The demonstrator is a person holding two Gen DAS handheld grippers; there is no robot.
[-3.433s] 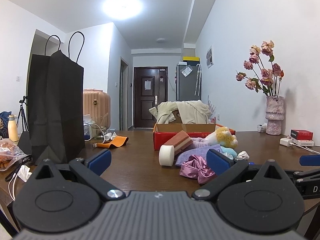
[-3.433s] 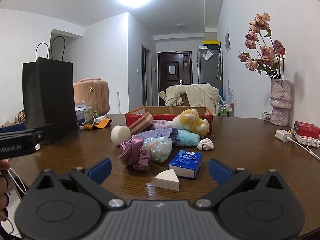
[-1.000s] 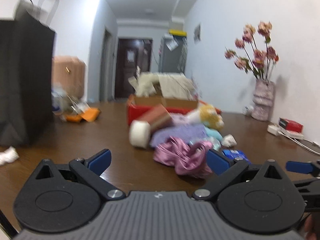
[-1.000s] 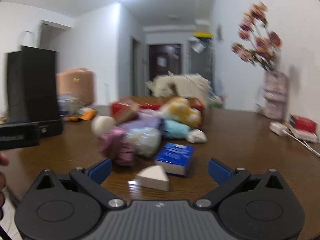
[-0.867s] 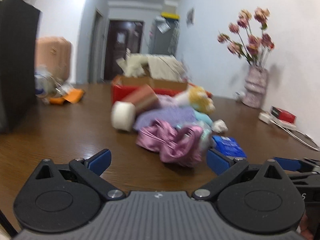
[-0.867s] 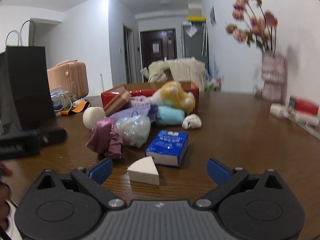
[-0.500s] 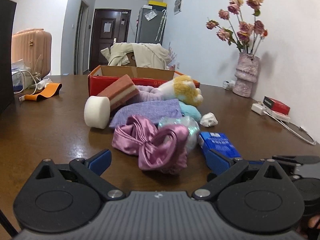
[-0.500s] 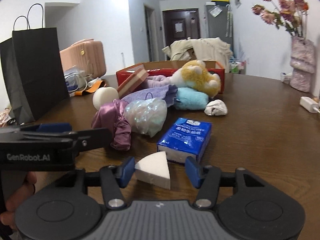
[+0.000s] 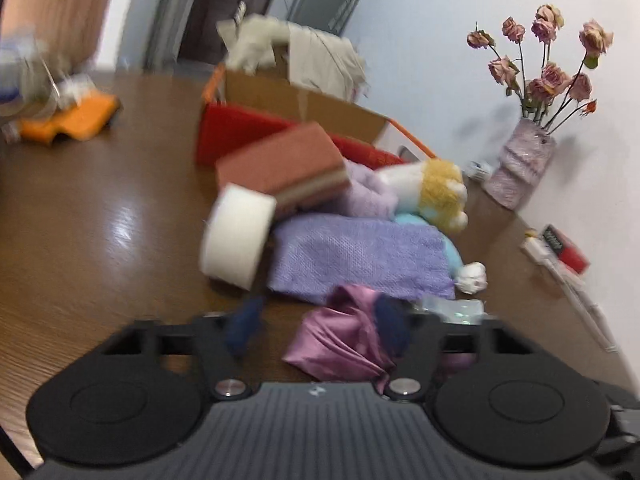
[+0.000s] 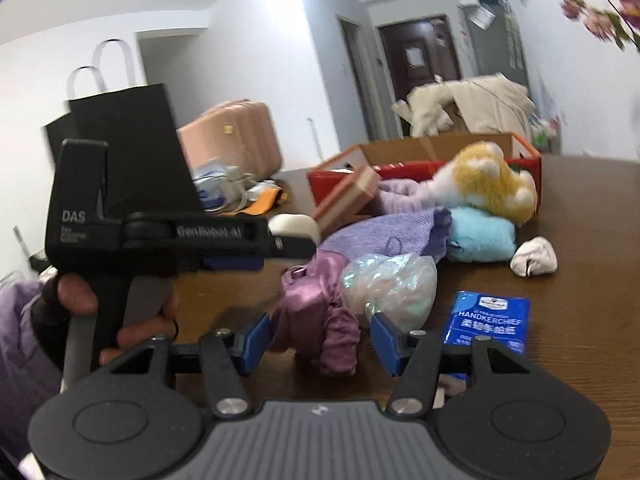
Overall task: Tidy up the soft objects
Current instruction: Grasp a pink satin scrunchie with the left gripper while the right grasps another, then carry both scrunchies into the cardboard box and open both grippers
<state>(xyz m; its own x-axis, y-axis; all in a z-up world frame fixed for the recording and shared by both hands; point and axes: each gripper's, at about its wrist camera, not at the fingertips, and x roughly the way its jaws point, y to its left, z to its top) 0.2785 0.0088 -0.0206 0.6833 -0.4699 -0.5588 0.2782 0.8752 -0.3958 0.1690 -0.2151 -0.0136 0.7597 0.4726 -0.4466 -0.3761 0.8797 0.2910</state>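
A pile of soft things lies on the brown table (image 9: 100, 216) before a red cardboard box (image 9: 240, 128): a pink satin scrunchie (image 9: 344, 344), a purple cloth (image 9: 360, 256), a white round sponge (image 9: 236, 236), a red layered sponge (image 9: 280, 168), a yellow-and-white plush (image 9: 436, 192). My left gripper (image 9: 316, 328) is partly open, and the scrunchie sits between its fingers near the right one. My right gripper (image 10: 320, 340) is partly open around the scrunchie (image 10: 316, 308). The white wedge sponge is hidden. The left gripper also shows in the right wrist view (image 10: 248, 248).
An iridescent bag (image 10: 392, 284), a blue handkerchief pack (image 10: 488, 320), a light blue plush (image 10: 480, 236) and a crumpled white item (image 10: 534, 262) lie right of the scrunchie. A black paper bag (image 10: 128, 140) stands at the left. A vase of dried roses (image 9: 520, 168) stands at the right.
Both grippers moved forward to the pink scrunchie. The left jaws narrowed from wide open. The right jaws opened off the white wedge sponge, which is now out of sight.
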